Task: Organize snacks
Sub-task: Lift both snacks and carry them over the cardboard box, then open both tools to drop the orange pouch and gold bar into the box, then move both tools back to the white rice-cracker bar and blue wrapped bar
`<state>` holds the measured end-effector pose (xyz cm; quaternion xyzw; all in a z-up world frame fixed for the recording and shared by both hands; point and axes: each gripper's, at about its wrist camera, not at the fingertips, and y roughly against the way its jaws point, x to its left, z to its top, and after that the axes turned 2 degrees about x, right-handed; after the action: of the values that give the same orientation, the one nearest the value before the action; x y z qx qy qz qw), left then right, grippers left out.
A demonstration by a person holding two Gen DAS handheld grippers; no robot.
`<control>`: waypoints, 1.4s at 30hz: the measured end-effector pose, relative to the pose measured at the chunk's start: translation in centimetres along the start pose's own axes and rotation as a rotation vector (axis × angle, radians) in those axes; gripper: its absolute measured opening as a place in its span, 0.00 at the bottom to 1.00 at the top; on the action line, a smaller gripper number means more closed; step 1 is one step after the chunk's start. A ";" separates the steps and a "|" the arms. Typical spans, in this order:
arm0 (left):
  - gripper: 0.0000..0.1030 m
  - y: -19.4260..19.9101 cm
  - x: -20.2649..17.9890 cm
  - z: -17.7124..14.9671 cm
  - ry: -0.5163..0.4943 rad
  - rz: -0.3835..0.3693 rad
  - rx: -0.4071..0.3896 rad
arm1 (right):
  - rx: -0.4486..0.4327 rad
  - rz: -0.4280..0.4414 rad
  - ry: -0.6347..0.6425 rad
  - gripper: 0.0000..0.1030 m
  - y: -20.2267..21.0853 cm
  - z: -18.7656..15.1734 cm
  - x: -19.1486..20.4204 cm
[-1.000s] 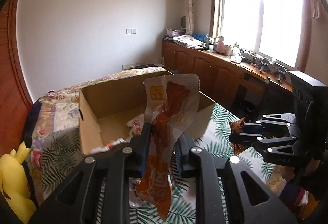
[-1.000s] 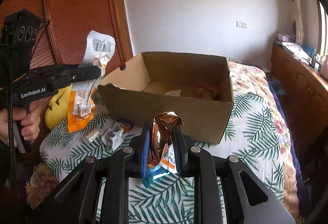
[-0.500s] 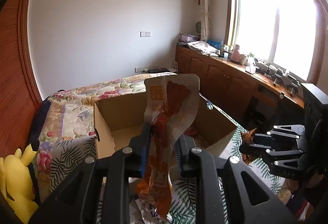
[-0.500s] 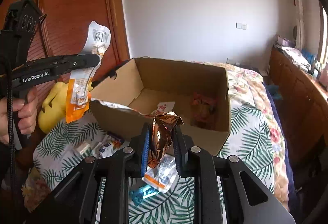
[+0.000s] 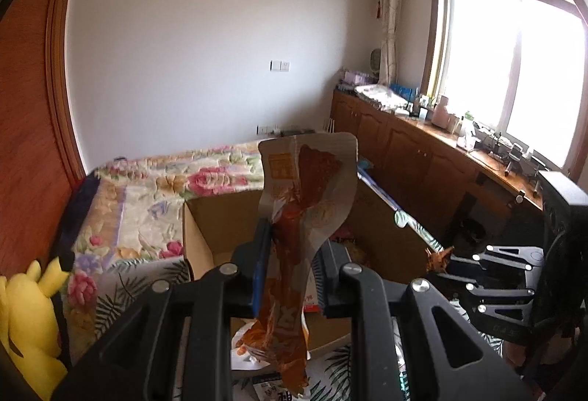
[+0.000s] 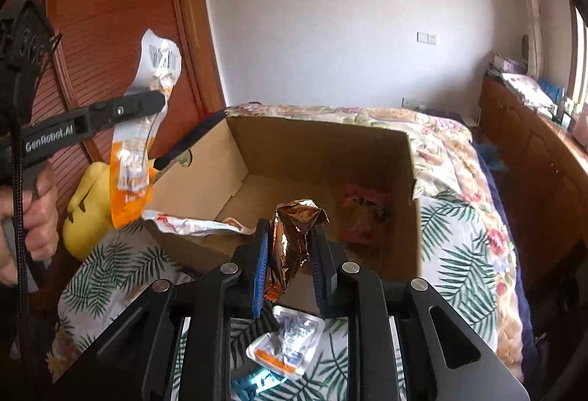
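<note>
My left gripper (image 5: 292, 243) is shut on a long orange and white snack pouch (image 5: 305, 202), held upright over the near edge of an open cardboard box (image 5: 220, 228). From the right wrist view the same pouch (image 6: 141, 144) hangs in the left gripper (image 6: 160, 103) at the box's left wall. A crumpled copper foil snack packet (image 6: 292, 239) is pinched in my right gripper (image 6: 290, 239), which is shut on it above the box's (image 6: 316, 144) near wall. Inside the box lie a pink-red packet (image 6: 364, 213) and a white wrapper (image 6: 191, 224) draped over the rim.
The box stands on a bed with a palm-leaf sheet (image 6: 455, 254) and floral quilt (image 5: 147, 199). Loose snack packets (image 6: 286, 342) lie on the sheet before the box. A yellow plush toy (image 5: 25, 324) sits at the left. Wooden cabinets (image 5: 422, 158) run under the window.
Both grippers have moved forward and a little up, toward the box, each still holding its packet. The box interior now shows more fully, and the loose packets have slipped lower in the right wrist view.
</note>
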<state>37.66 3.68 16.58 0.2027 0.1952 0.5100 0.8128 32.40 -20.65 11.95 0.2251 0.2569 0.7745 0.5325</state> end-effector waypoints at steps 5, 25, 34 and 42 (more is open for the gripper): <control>0.19 -1.6 1.1 -1.0 0.025 0.028 0.031 | 0.029 -0.012 -0.024 0.18 -1.8 0.2 -0.6; 0.19 -4.2 -0.1 -3.1 -0.002 0.029 0.109 | 0.086 -0.060 -0.047 0.18 -5.4 -0.6 -1.3; 0.42 -3.6 -0.1 -4.8 -0.013 0.022 0.129 | 0.089 -0.052 -0.046 0.28 -6.2 -0.8 -1.3; 0.49 -1.6 -0.5 -6.2 -0.082 0.013 0.098 | 0.046 -0.059 -0.020 0.38 -4.6 -1.4 -0.4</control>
<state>35.42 3.41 10.56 0.2644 0.1851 0.4965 0.8058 34.95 -19.90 7.88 0.2372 0.2758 0.7501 0.5522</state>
